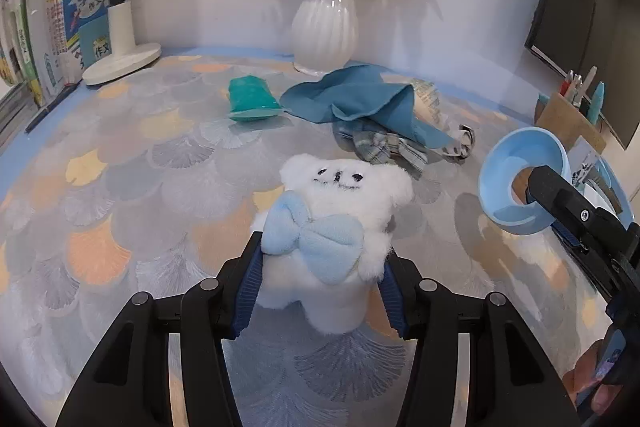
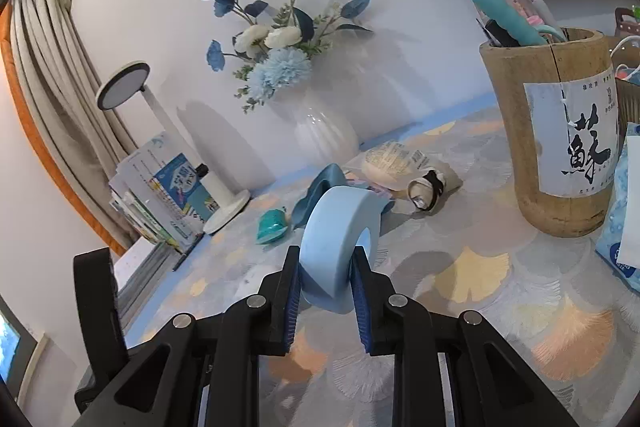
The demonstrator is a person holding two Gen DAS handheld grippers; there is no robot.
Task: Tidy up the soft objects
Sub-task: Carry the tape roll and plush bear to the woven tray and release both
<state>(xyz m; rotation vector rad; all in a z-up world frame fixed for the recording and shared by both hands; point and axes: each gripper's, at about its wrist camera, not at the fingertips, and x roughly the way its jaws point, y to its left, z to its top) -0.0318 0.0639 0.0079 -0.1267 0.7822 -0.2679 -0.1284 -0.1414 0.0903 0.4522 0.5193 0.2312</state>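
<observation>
Left gripper (image 1: pixel 322 267) level, pinching plush toy (image 1: pixel 340 223).

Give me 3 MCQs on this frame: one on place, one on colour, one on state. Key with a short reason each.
1. Where does the teal cloth lie?
A. On the table in front of the white vase
B. Inside the bamboo pen holder
C. On the book stack

2. What colour is the bow on the white plush toy?
A. Red
B. Light blue
C. Green

3. What is the right hand-held gripper doing?
A. Open and empty
B. Shut on a pen
C. Shut on the blue ring

Key: 1 A, the cloth sprawls at the vase's foot. 2 B, the bow is pale blue against white fur. 3 C, both pads press the ring's sides, while the left hand-held gripper clamps the plush toy.
</observation>
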